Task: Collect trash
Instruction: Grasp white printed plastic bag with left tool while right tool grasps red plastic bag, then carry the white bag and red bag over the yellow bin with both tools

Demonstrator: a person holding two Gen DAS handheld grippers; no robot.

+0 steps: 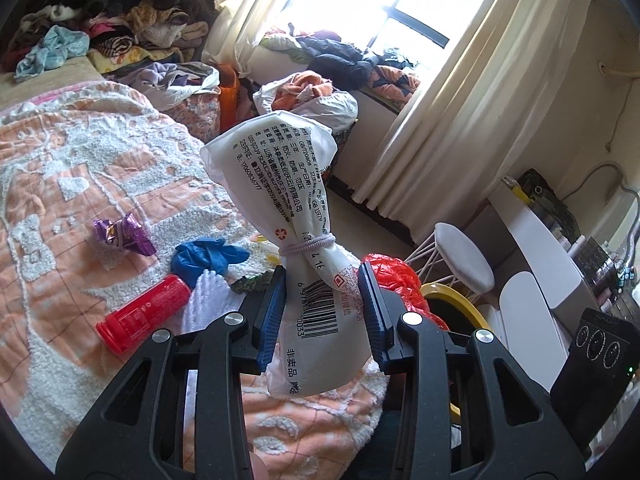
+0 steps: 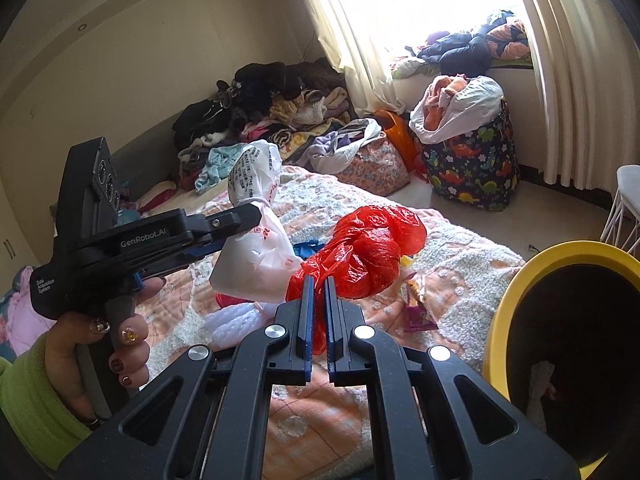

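Note:
My left gripper (image 1: pixel 322 280) is shut on a white printed plastic bag (image 1: pixel 276 168) tied with a hair band, held upright above the bed; it also shows in the right wrist view (image 2: pixel 256 240). My right gripper (image 2: pixel 318 286) is shut on a crumpled red plastic bag (image 2: pixel 360 256), also seen behind the left fingers (image 1: pixel 396 280). A yellow-rimmed bin (image 2: pixel 516 292) stands at the right of the bed. On the bedspread lie a red canister (image 1: pixel 144 312), a blue glove (image 1: pixel 208 258), a purple wrapper (image 1: pixel 122 234) and a white ribbed piece (image 1: pixel 210 300).
The bed has an orange and white blanket (image 1: pixel 80 184). Piles of clothes (image 1: pixel 120 20) lie at its far end. Laundry bags (image 2: pixel 468 148) stand by the curtained window. A white stool (image 1: pixel 464 256) and a desk (image 1: pixel 532 240) stand at the right.

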